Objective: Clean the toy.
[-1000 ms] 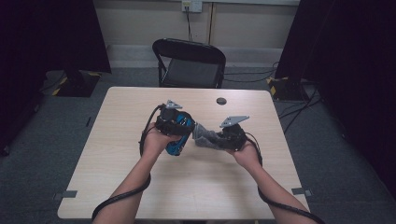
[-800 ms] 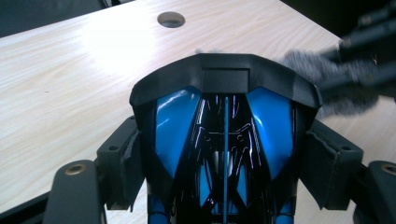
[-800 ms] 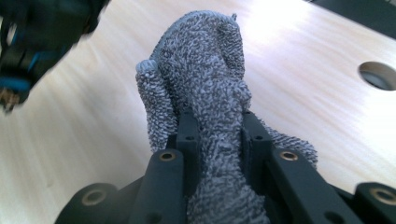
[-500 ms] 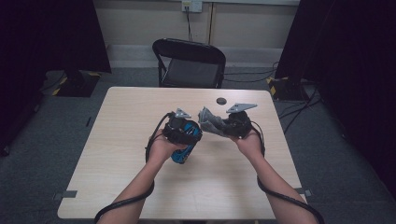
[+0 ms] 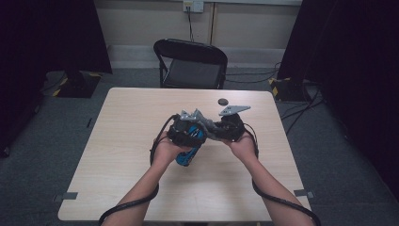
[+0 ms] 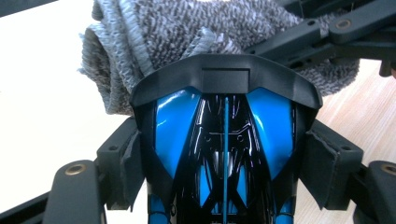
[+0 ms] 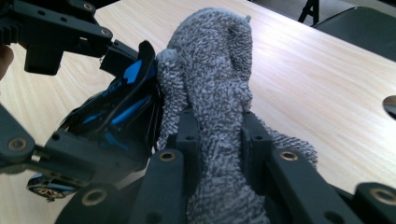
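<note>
A glossy blue and black plastic toy (image 6: pixel 224 140), shaped like a car body, sits between the pads of my left gripper (image 6: pixel 224 163), which is shut on its sides. In the high view my left gripper (image 5: pixel 188 133) holds the toy (image 5: pixel 187 155) above the table's middle. My right gripper (image 7: pixel 217 135) is shut on a bunched grey terry cloth (image 7: pixel 215 93). The cloth presses against the toy (image 7: pixel 121 112) at its raised black end. From above, the cloth (image 5: pixel 200 118) lies between the two grippers, with my right gripper (image 5: pixel 215 129) just to its right.
The light wooden table (image 5: pixel 117 141) has a small black disc (image 5: pixel 222 101) near its far edge. A black folding chair (image 5: pixel 190 61) stands behind the table. Cables trail from both grippers over the near edge.
My left hand has brought the toy a little right and nearer. My right gripper has risen with the cloth, dragging it from the toy's side up onto its far end.
</note>
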The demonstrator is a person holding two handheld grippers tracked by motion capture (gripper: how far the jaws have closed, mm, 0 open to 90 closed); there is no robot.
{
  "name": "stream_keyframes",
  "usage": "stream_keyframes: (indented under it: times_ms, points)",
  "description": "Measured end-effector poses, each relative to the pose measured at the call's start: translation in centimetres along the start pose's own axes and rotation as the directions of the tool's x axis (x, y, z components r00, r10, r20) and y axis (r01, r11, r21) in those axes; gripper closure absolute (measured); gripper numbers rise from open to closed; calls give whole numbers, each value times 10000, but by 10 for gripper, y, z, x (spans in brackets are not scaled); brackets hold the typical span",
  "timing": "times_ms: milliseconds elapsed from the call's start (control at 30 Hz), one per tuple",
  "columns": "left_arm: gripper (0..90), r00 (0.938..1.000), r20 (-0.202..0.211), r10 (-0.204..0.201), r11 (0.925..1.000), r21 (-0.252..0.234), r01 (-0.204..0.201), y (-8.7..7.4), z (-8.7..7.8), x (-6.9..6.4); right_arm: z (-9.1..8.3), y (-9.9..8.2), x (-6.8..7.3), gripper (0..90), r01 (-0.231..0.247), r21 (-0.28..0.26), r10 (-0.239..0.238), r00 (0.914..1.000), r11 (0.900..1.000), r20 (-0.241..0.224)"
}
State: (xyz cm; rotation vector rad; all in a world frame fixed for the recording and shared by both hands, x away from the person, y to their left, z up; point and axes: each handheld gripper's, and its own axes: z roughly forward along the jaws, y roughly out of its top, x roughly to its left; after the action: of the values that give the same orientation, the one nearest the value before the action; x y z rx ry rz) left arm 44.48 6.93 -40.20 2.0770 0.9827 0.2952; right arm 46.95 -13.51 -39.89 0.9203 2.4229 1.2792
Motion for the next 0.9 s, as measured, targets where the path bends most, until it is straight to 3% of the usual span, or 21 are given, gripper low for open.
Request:
stream_keyframes:
  times_ms: [300,900]
  points:
    - [257,9999,-155,12,10000,-89,-13,2,-4,4,4,-7,1,742,-47,145,48,9999,9999,-137]
    - [256,9997,-214,-120,9999,-95,118,11,-7,10,15,-25,16,742,232,304,-204,9959,9993,-881]
